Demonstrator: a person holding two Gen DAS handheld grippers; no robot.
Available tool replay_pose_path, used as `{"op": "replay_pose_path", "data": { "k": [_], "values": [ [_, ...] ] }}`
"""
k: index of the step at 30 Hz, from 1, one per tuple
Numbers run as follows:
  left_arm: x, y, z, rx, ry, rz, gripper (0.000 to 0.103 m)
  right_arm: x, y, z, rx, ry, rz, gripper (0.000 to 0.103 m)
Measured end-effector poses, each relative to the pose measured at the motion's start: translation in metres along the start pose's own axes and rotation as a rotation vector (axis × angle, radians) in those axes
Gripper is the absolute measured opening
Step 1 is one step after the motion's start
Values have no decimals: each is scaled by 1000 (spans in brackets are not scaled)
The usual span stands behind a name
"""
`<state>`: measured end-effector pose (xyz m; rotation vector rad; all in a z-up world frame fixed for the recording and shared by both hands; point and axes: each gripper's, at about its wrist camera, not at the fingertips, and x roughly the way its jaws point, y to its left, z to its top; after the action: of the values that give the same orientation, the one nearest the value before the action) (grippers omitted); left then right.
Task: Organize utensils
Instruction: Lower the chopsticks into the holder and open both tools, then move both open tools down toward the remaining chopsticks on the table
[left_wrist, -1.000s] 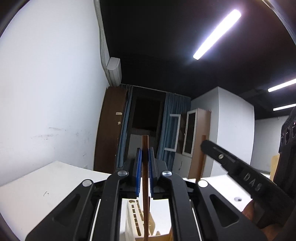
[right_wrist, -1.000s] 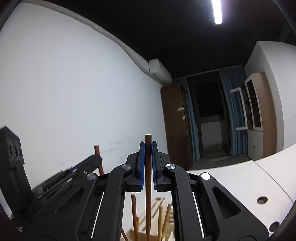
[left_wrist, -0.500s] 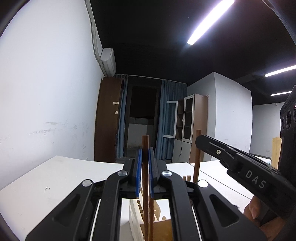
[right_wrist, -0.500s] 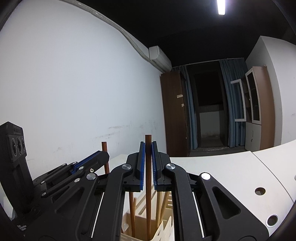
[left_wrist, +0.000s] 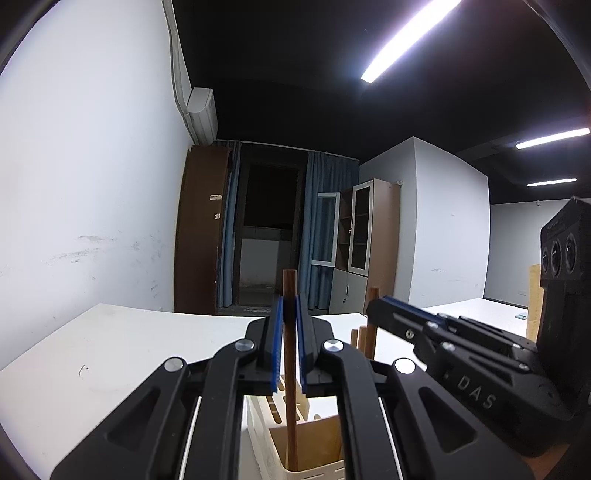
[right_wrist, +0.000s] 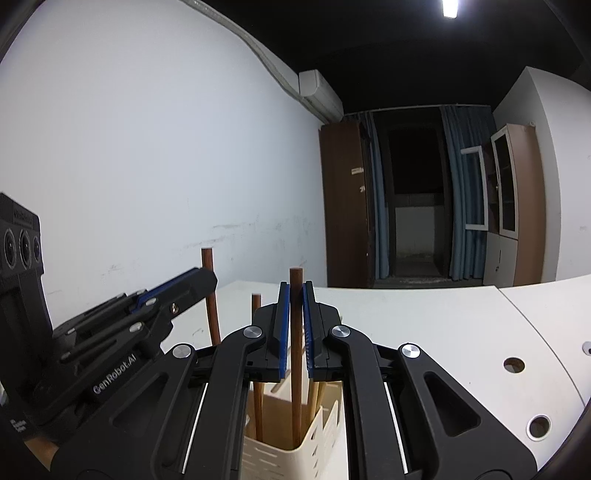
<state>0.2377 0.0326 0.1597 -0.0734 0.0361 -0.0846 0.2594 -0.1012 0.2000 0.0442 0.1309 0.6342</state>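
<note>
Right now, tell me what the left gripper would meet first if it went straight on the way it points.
Probably nothing close: the left gripper, shut on a brown chopstick, points level over the white table toward the far doorway. The right gripper sits off to one side; depth is unclear.

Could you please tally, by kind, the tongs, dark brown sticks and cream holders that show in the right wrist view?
Tongs: 2, the left tongs and right tongs
Dark brown sticks: 3, the left-held stick, right-held stick and loose stick
Cream holder: 1
Total: 6
</note>
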Motion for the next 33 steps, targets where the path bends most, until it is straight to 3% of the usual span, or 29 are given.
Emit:
{"op": "replay_pose_path", "data": {
  "k": [10, 14, 25, 31, 33],
  "values": [
    [1, 1, -3, -9, 23, 1, 7, 2, -5, -10, 9, 58, 0, 7],
    [-2, 4, -3, -34, 31, -18, 28, -2, -8, -12, 24, 65, -2, 13],
    [-17, 8, -2, -46, 30, 4, 28, -11, -17, -13, 49, 87, -37, 24],
    [-28, 4, -8, -38, 68, 22, 28, -20, -16, -15, 47, 109, -51, 29],
    [-33, 2, -10, -29, 101, 33, 34, -24, -16, -19, 49, 122, -52, 35]
  ]
}}
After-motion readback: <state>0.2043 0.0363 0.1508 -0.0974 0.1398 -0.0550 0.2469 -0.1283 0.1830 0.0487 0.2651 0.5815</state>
